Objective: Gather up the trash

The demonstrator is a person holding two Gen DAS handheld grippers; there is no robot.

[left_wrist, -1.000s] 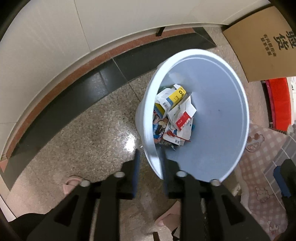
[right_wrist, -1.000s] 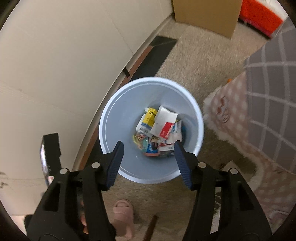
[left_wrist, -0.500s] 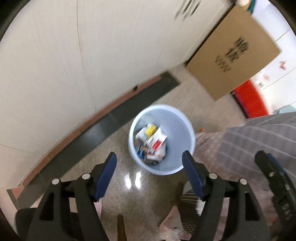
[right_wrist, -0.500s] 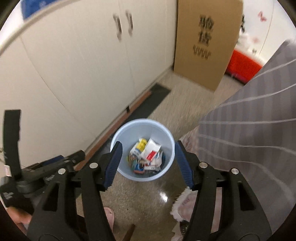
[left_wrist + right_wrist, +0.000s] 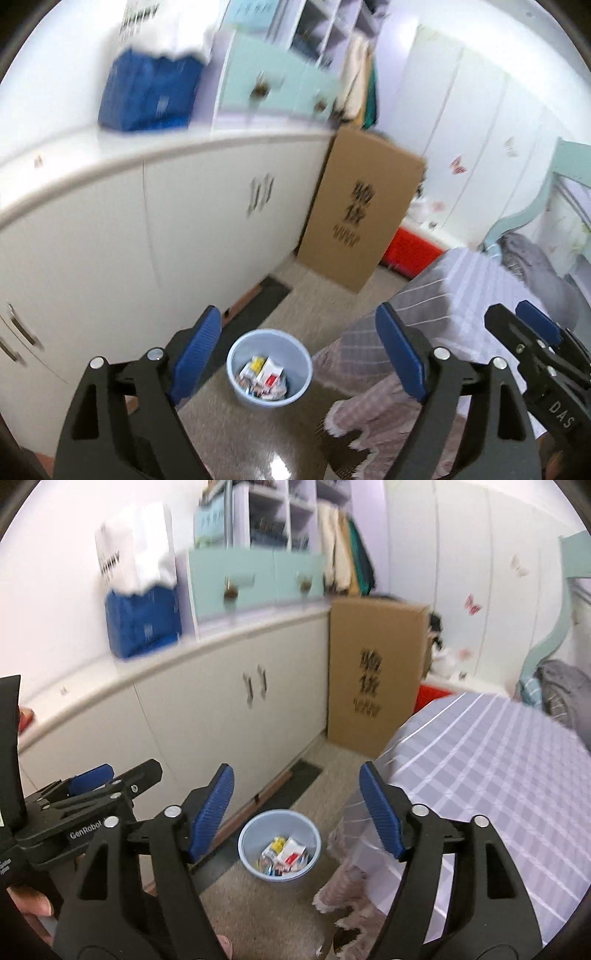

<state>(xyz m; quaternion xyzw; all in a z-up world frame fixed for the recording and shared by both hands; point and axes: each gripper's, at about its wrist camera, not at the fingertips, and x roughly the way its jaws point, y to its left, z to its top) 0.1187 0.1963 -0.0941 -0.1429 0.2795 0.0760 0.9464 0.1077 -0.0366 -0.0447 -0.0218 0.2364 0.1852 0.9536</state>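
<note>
High over the floor, your left gripper [image 5: 299, 347] and right gripper [image 5: 297, 805] are opening wide, both empty. Your trash bin [image 5: 269, 367] sits well below, framed between each pair of fingers.

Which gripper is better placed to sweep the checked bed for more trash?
Probably the right gripper: the checked bed cover fills its view's right side. Both jaws are opening, empty; the pale blue plastic bin sits between them.

I'm looking at a home bedroom: bed [image 5: 509, 775] with checked sheet on the right, white cabinets [image 5: 207, 716] along the left, mint drawers [image 5: 255, 581] and hanging clothes [image 5: 347, 554] far back.
</note>
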